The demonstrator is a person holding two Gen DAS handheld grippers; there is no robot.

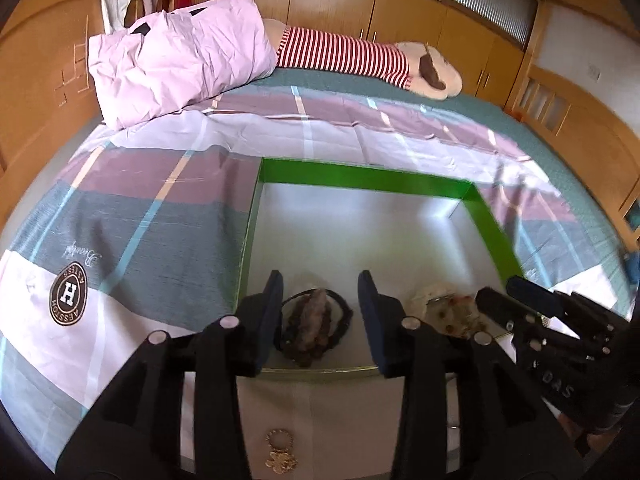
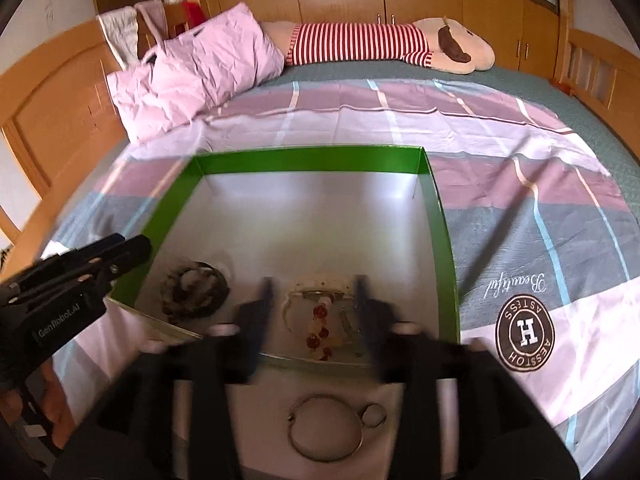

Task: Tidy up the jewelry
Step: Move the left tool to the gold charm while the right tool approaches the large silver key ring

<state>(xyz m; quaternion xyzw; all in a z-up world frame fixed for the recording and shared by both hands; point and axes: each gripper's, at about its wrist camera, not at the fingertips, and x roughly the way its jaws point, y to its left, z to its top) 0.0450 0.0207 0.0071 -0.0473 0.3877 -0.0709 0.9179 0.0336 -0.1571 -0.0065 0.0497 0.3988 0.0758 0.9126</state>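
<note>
A green box with a white floor (image 1: 360,178) lies on the bed. In the left wrist view, my left gripper (image 1: 321,292) hangs open over the box's near edge. A dark beaded bracelet (image 1: 310,324) lies on the floor between its fingers, and the pads stand clear of it. In the right wrist view, my right gripper (image 2: 314,294) is open and blurred. A pale piece with red beads (image 2: 320,322) rests on the floor of the box (image 2: 312,156) between its fingers, untouched. The dark bracelet (image 2: 196,290) lies to its left, near my left gripper (image 2: 130,250).
On the sheet in front of the box lie a gold flower-shaped piece (image 1: 280,454), a silver bangle (image 2: 326,428) and a small ring (image 2: 374,416). A pink pillow (image 1: 180,56) and a striped plush toy (image 2: 360,46) sit at the bed's far side. Wooden cabinets line the wall.
</note>
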